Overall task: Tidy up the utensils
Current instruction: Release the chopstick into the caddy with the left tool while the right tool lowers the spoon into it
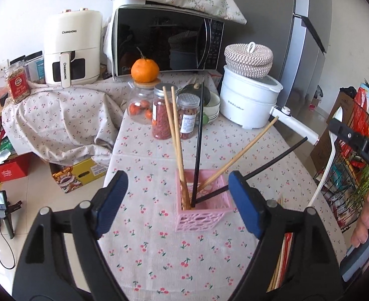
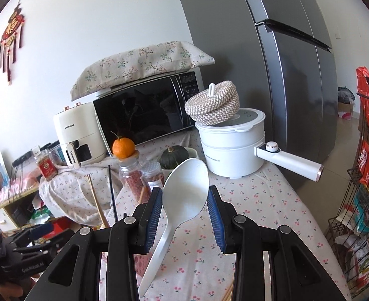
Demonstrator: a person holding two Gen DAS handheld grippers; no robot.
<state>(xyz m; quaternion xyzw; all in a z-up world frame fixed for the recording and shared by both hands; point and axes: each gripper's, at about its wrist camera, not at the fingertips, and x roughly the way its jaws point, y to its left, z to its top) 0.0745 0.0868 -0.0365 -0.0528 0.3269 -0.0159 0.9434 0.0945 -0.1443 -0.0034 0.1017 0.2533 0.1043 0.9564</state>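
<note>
Left gripper [image 1: 178,209]: jaws stand wide and empty over the cherry-print tablecloth [image 1: 159,255], angled down, fingers flanking the holder's near side without touching it.
Right gripper [image 2: 185,217]: blue pads clamp the white rice spoon [image 2: 184,195] by the edges of its bowl, which points up and away while the handle trails down toward the camera.
Utensil holder [image 1: 202,205]: a pink lattice box just ahead of the left jaws, upright on the cloth.
Chopsticks [image 1: 176,138]: wooden and black ones lean out of the holder, fanning up and to the right.
Key relation: the holder lies down and to the left of the spoon; the right hand carries the piece and the handle end looks set to lead in.
Loose stock: more chopsticks [image 1: 281,268] lie at the table's near right edge.
Backdrop: snack jars [image 1: 163,113], white electric pot [image 1: 249,100], microwave [image 1: 166,40].
</note>
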